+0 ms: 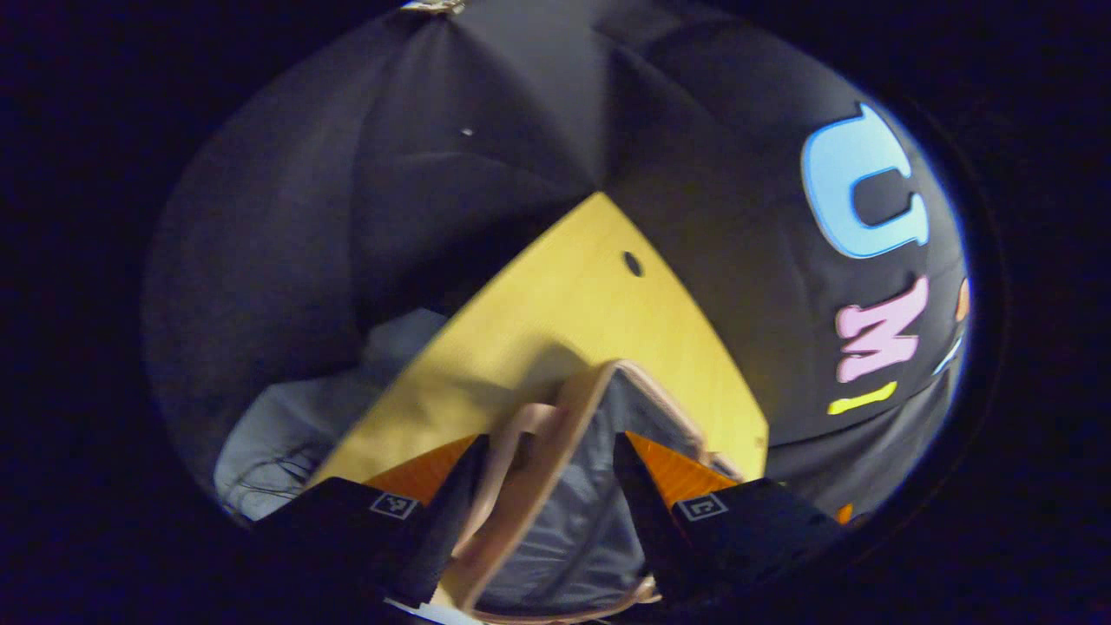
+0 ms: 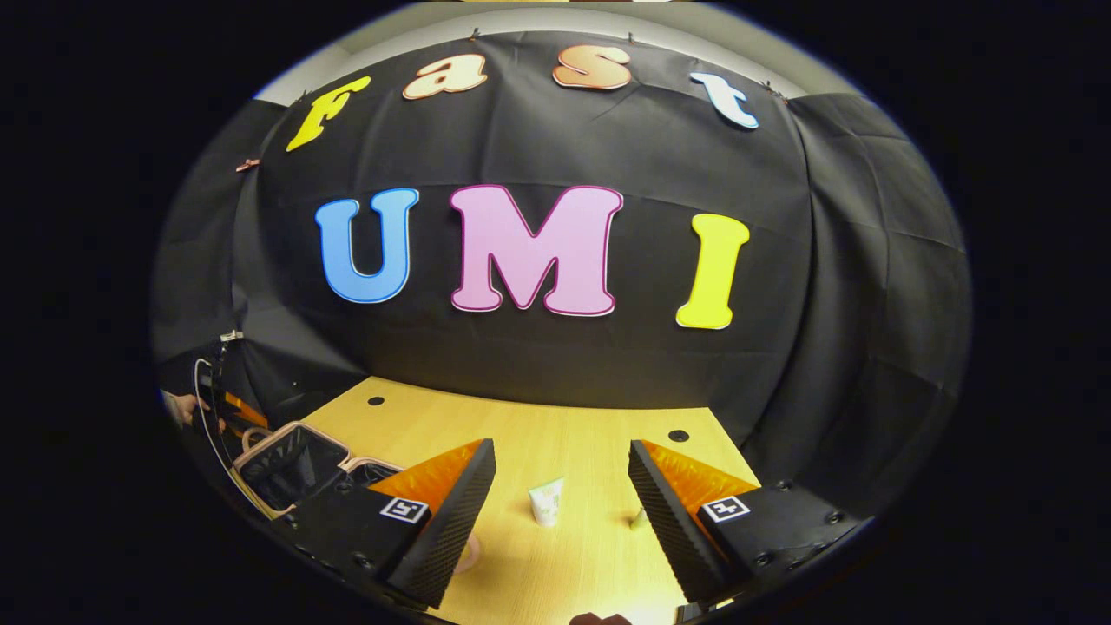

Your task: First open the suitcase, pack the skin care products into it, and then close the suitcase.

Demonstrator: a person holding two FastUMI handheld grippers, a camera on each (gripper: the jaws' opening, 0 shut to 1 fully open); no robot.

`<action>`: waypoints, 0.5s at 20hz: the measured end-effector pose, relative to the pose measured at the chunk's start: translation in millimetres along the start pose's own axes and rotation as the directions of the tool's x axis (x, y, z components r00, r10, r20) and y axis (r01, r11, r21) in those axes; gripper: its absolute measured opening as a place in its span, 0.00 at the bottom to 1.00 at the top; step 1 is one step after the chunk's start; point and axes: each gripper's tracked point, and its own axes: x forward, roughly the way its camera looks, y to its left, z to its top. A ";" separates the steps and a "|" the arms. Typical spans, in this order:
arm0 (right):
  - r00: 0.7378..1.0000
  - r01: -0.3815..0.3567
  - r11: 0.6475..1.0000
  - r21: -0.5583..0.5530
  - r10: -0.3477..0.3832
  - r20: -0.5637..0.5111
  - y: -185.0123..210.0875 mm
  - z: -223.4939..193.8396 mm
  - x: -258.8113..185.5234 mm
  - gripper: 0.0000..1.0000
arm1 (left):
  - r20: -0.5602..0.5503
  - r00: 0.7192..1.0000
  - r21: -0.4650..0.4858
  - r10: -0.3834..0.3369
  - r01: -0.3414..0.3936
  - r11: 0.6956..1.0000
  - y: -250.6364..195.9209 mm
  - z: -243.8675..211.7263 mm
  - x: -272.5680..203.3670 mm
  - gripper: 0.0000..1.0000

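Left gripper view looks down past the left gripper (image 1: 542, 503), whose fingers stand apart on either side of the suitcase lid (image 1: 555, 486): a pinkish rim around a grey lining, raised over the yellow wooden counter (image 1: 573, 321). The rim passes between the fingers, but I cannot tell whether either finger presses on it; the gap looks wider than the rim. Right gripper view shows the right gripper (image 2: 560, 508) with its fingers apart as well, holding nothing, low over the counter. Straight ahead of it, between the fingers and a little farther off, stands a small white tube (image 2: 546, 501) of skin care product, upright on its cap. A second small item (image 2: 638, 519) lies just beside the right finger, too small to name. Far to the left in this view sits the suitcase (image 2: 291, 464), open, with its dark inside showing and a hand (image 2: 178, 406) beyond it. Judging by this, the opening step is done or nearly so, and packing is in hand. The next move calls for the right gripper to advance on the tube, close on its body, and carry it left into the open case while the lid is kept up.
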 end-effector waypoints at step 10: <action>1.000 -0.017 0.998 -0.061 0.018 0.019 22.8 -4.6 16.8 0.96 | 0.333 0.943 0.275 -0.013 -0.083 0.958 -54.2 21.4 -80.1 0.91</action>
